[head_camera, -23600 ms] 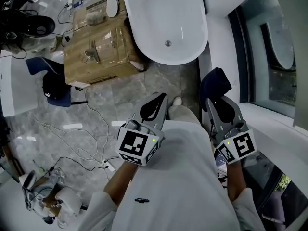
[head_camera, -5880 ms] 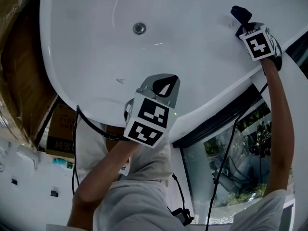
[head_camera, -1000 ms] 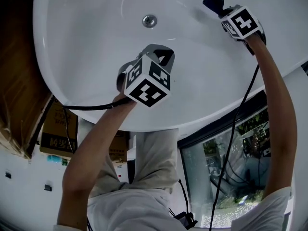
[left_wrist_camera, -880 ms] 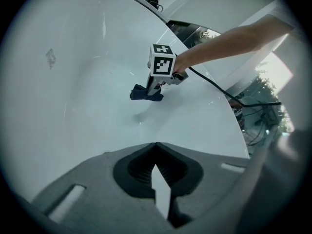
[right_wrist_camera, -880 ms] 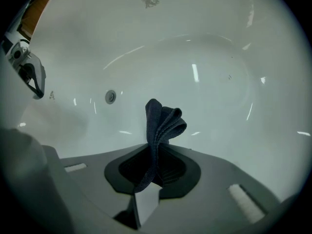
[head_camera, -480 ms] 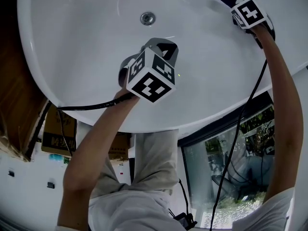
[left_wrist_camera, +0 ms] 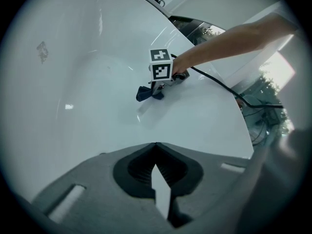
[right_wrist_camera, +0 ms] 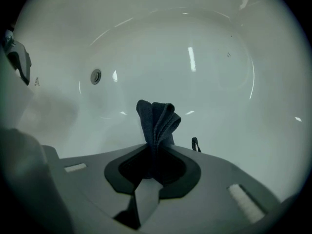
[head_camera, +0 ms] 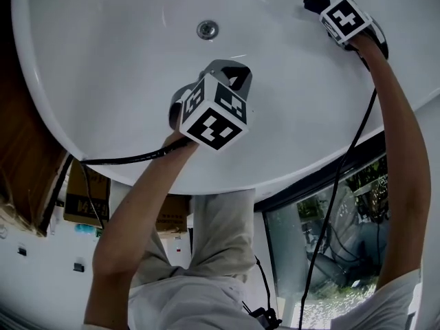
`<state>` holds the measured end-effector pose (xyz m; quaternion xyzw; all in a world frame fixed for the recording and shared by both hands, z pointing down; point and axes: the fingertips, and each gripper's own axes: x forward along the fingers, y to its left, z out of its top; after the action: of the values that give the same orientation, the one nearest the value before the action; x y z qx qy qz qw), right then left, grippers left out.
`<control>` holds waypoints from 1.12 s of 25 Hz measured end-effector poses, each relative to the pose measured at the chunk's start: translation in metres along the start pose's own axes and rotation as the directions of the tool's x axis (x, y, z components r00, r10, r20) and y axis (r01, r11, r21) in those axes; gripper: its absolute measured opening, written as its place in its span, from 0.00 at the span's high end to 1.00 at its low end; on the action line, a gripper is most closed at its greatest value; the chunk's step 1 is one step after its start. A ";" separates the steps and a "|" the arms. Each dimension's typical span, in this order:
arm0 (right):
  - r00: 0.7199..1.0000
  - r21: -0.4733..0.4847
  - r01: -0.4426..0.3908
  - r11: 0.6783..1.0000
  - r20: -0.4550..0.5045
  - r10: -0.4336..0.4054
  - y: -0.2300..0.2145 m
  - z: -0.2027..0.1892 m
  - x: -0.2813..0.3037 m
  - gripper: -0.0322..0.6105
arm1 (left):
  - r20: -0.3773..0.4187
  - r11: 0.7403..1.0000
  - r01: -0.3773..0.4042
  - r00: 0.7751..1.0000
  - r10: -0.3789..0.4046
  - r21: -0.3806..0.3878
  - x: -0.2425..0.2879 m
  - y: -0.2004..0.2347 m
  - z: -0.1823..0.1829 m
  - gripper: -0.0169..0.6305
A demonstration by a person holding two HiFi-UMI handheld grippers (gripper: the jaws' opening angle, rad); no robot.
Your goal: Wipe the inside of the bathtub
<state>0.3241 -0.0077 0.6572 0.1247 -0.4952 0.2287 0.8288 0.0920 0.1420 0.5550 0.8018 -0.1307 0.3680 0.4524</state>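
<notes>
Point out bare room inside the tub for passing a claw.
Bare: the bathtub surface left of the drain in the head view, and the stretch between left claw and cloth. Crowded only where the right claw grips the cloth.
</notes>
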 end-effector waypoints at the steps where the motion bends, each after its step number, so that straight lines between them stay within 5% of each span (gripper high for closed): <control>1: 0.999 0.000 -0.027 1.000 0.017 0.027 0.007 0.004 0.002 0.87 | -0.001 1.000 0.000 1.000 0.000 0.002 0.000 0.000 0.000 0.97; 12: 0.984 -0.019 -0.161 0.987 0.081 0.162 0.061 0.018 0.014 0.87 | -0.009 1.000 0.006 1.000 -0.006 0.017 0.005 -0.004 0.002 0.97; 16: 0.991 -0.042 -0.133 0.990 0.015 0.133 0.072 0.008 0.012 0.87 | -0.019 0.999 0.014 1.000 -0.013 0.029 0.005 -0.007 0.000 0.97; 22: 0.968 -0.072 -0.239 0.968 0.064 0.244 0.118 0.025 0.023 0.87 | -0.027 0.999 0.020 0.999 -0.019 0.036 0.004 -0.009 -0.006 0.97; 28: 0.964 -0.155 -0.254 0.955 0.034 0.262 0.151 0.025 0.025 0.87 | -0.033 0.999 0.015 0.999 -0.014 0.031 0.004 -0.008 -0.009 0.97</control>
<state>0.2398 0.1185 0.6883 0.0027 -0.5451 0.2937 0.7852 0.0949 0.1544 0.5563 0.8035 -0.1116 0.3796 0.4447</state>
